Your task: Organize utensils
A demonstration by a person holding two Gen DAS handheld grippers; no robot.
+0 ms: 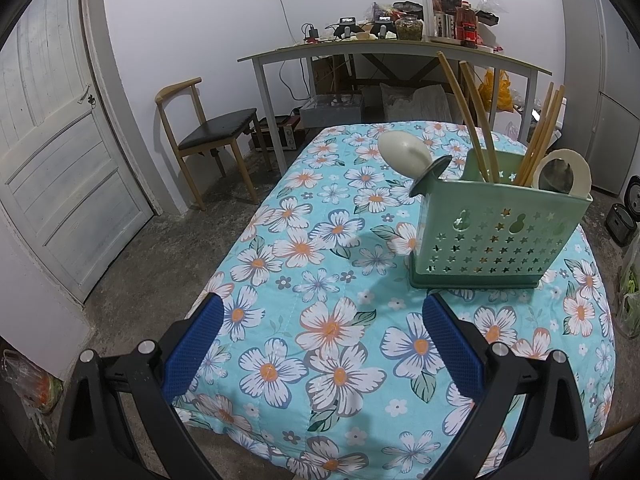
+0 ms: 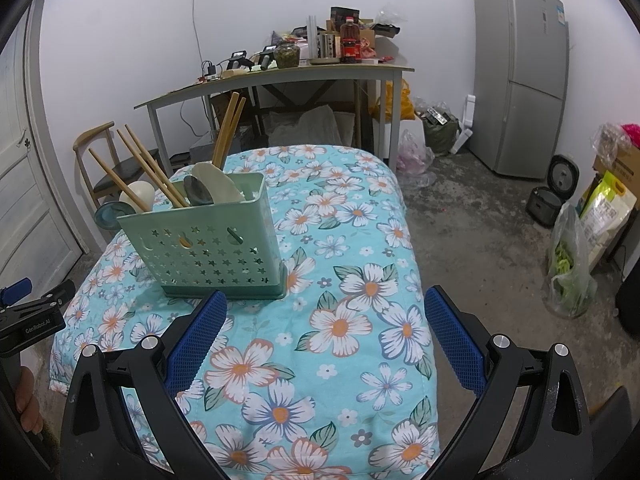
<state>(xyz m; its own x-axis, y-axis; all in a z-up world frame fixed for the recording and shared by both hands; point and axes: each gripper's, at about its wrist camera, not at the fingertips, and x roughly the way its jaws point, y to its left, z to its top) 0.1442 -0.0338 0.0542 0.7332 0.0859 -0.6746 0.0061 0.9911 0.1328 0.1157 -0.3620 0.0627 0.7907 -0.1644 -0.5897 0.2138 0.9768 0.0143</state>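
Observation:
A green perforated utensil basket stands on the floral tablecloth, to the right in the left wrist view and to the left in the right wrist view. It holds wooden chopsticks, cream spoons and a dark spoon. My left gripper is open and empty, near the table's front edge, left of the basket. My right gripper is open and empty, just in front of the basket. The left gripper's body also shows in the right wrist view.
A wooden chair stands left of the table by a white door. A cluttered grey desk stands behind. A fridge, rice cookers and bags are on the floor at right.

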